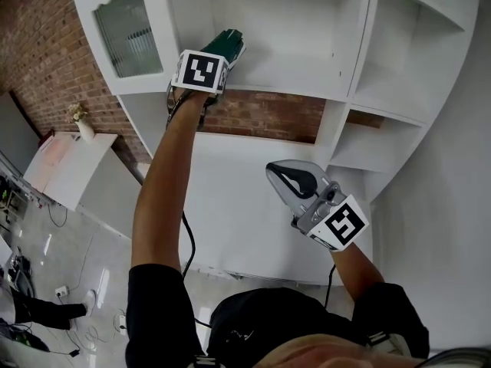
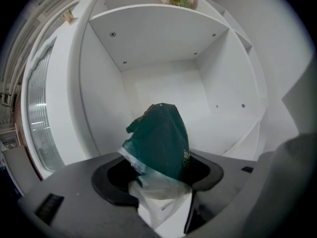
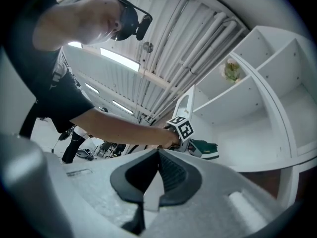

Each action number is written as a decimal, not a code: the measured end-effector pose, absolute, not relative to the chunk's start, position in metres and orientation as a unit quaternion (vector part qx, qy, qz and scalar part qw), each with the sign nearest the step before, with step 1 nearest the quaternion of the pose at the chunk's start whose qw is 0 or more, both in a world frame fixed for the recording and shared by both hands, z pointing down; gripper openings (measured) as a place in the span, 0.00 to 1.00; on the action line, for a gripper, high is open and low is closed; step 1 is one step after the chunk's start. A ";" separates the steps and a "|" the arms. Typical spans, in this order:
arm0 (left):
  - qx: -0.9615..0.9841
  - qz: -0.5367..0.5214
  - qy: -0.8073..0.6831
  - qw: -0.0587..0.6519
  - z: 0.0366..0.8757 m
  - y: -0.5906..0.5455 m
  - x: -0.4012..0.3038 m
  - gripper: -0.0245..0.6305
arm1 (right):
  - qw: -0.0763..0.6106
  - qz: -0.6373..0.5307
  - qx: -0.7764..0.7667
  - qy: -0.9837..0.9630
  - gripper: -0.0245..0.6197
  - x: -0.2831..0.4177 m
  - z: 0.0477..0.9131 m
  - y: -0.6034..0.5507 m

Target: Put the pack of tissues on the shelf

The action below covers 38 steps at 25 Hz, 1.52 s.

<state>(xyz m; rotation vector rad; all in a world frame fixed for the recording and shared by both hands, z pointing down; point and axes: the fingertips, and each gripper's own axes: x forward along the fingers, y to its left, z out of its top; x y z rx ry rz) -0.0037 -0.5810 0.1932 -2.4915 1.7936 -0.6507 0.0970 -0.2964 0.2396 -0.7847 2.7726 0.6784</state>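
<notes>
Right gripper (image 1: 275, 172) at 4 o'clock, closed and empty.
Left gripper (image 2: 158, 182) at 12, jaws parted around green tissue pack (image 2: 161, 138) on shelf (image 1: 295, 71).

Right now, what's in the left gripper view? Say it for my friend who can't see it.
A dark green pack of tissues stands between the left gripper's grey jaws, with its clear wrapper end hanging toward the camera. The white walls of the shelf surround it.
</notes>
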 end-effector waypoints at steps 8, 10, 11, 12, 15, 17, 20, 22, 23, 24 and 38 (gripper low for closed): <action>-0.803 -0.139 0.579 0.025 0.181 -0.585 -0.003 0.54 | 0.087 0.215 -0.275 0.933 0.04 0.100 0.247 -0.311; -0.806 -0.121 0.578 0.033 0.178 -0.583 -0.002 0.56 | 0.088 0.207 -0.281 0.933 0.04 0.102 0.250 -0.316; -0.808 -0.114 0.577 0.037 0.176 -0.582 -0.001 0.56 | 0.090 0.203 -0.285 0.933 0.04 0.103 0.250 -0.319; -0.809 -0.106 0.577 0.040 0.174 -0.581 -0.002 0.56 | 0.091 0.198 -0.288 0.932 0.04 0.104 0.251 -0.322; -0.804 -0.086 0.585 0.063 0.166 -0.573 -0.009 0.56 | 0.095 0.187 -0.296 0.932 0.04 0.107 0.251 -0.329; -0.805 -0.069 0.583 0.088 0.158 -0.565 -0.011 0.56 | 0.095 0.184 -0.297 0.932 0.04 0.107 0.252 -0.333; -0.808 -0.046 0.575 0.122 0.147 -0.555 -0.011 0.56 | 0.093 0.181 -0.297 0.933 0.04 0.104 0.254 -0.335; -0.805 -0.035 0.575 0.143 0.140 -0.548 -0.014 0.56 | 0.092 0.180 -0.296 0.934 0.04 0.101 0.256 -0.337; -0.803 -0.028 0.575 0.153 0.137 -0.544 -0.015 0.56 | 0.091 0.179 -0.296 0.934 0.04 0.099 0.256 -0.337; -0.802 -0.018 0.575 0.162 0.133 -0.537 -0.016 0.56 | 0.091 0.179 -0.296 0.934 0.04 0.098 0.257 -0.337; -0.875 0.152 0.427 0.172 0.161 -0.389 0.026 0.37 | 0.128 0.170 -0.330 0.920 0.04 0.093 0.238 -0.346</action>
